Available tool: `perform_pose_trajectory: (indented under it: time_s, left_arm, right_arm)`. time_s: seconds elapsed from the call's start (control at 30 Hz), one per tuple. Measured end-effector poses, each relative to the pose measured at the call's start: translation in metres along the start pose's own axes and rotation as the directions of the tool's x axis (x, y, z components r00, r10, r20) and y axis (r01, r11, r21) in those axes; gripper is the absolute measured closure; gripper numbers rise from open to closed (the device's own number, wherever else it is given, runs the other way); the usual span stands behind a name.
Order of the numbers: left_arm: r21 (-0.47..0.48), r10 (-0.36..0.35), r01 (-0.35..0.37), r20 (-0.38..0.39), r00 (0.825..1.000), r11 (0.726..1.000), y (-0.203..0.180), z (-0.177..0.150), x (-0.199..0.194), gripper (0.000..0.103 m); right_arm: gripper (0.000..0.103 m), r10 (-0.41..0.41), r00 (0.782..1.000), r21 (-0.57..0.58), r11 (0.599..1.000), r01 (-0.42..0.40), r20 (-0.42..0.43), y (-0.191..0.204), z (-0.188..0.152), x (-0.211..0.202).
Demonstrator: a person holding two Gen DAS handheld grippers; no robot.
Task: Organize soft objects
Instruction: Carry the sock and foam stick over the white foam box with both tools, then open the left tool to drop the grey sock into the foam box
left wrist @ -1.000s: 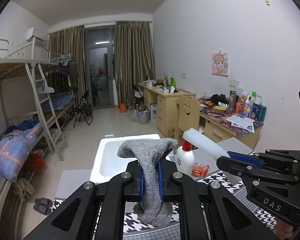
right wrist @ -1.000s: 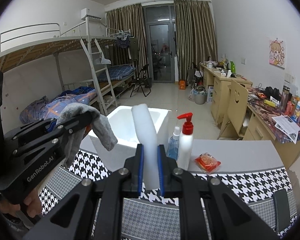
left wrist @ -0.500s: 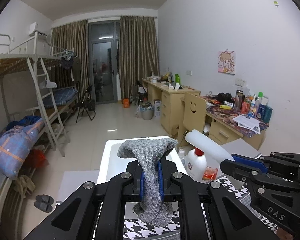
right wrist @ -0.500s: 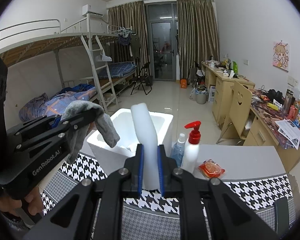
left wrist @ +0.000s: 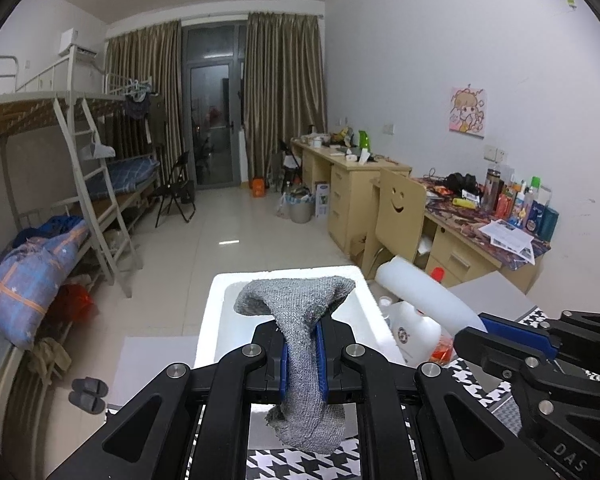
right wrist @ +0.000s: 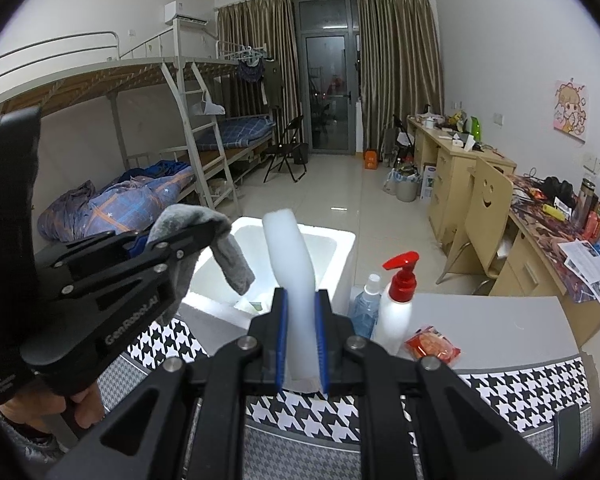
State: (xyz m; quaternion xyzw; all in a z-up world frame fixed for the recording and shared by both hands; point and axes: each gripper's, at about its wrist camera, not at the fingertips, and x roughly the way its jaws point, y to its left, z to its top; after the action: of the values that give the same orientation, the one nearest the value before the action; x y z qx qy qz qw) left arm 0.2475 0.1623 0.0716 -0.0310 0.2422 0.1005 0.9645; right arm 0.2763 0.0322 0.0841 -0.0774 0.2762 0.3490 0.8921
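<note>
So both claws are busy right now. Left gripper (left wrist: 303, 354) is clenched on a grey knitted sock (left wrist: 300, 320) (toe flopping over the top, cuff dangling under the blue pads), hanging right at the near rim of the white foam box (left wrist: 210, 320), which sits at 12 o'clock from it. Right gripper (right wrist: 302, 334) is clamped on a white foam strip (right wrist: 290, 264) that sticks up and bends a bit toward 11 o'clock, with the box just behind it. At about 2 o'clock from the right gripper there's a white pump bottle with a red top (right wrist: 398, 304), a small clear blue spray bottle (right wrist: 365, 306) touching its left side, and an orange snack packet (right wrist: 432, 346) on the grey tabletop (right wrist: 508, 332). Black-and-white houndstooth mat (right wrist: 532, 392) runs under both grippers.
</note>
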Motion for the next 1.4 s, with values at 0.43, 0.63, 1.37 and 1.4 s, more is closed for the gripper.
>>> perform_pose_trajectory:
  time_s: [0.43, 0.63, 1.37, 1.4]
  left_arm:
    - [-0.013, 0.008, -0.010, -0.085, 0.996, 1.000, 0.008, -0.002, 0.045, 0.086]
    - [-0.014, 0.040, -0.041, -0.075, 0.996, 0.999, 0.015, -0.004, 0.044, 0.028]
    - [-0.020, 0.210, -0.210, 0.020, 0.977, 0.978, 0.046, -0.007, 0.007, 0.006]
    - [-0.027, 0.195, -0.195, 0.018, 0.981, 0.980, 0.047, -0.008, 0.007, 0.004]
  right_arm:
    - [0.087, -0.007, 1.000, 0.012, 1.000, 0.007, -0.028, -0.006, 0.004, 0.020]
    - [0.087, -0.004, 0.999, 0.012, 1.000, 0.005, -0.040, -0.005, 0.004, 0.025]
    - [0.087, 0.019, 0.998, -0.004, 1.000, -0.019, -0.061, 0.005, 0.010, 0.046]
    - [0.087, 0.021, 0.998, -0.003, 1.000, -0.022, -0.064, 0.006, 0.010, 0.047]
